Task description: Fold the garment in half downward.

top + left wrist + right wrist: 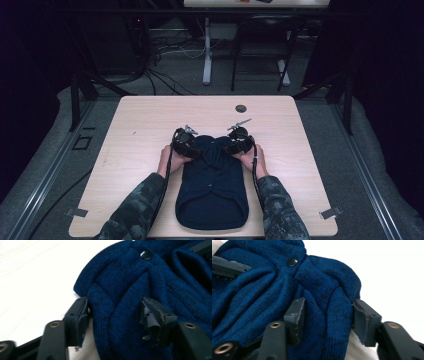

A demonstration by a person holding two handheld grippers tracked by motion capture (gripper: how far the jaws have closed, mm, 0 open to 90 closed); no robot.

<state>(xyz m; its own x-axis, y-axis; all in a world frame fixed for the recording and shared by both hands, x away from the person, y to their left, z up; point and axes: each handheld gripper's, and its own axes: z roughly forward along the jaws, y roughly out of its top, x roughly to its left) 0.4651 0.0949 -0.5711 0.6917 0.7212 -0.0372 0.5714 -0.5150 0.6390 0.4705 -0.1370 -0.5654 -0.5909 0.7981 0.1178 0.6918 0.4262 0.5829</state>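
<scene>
Both claws, left claw (186, 141) and right claw (239, 140), pinch folds of the blue sweater (212, 192).

Dim high view; gripper views overexposed, prob. soft.

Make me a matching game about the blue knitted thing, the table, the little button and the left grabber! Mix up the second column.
Things:
1. knitted garment
2. table
3. snap button
4. left gripper

Descriptions:
A. light wood
B. shiny black and round
C. dark blue, lying flat on the table
D. black jaws on either side of a fold of knit

Pairs: 1-C, 2-A, 3-B, 4-D
</scene>
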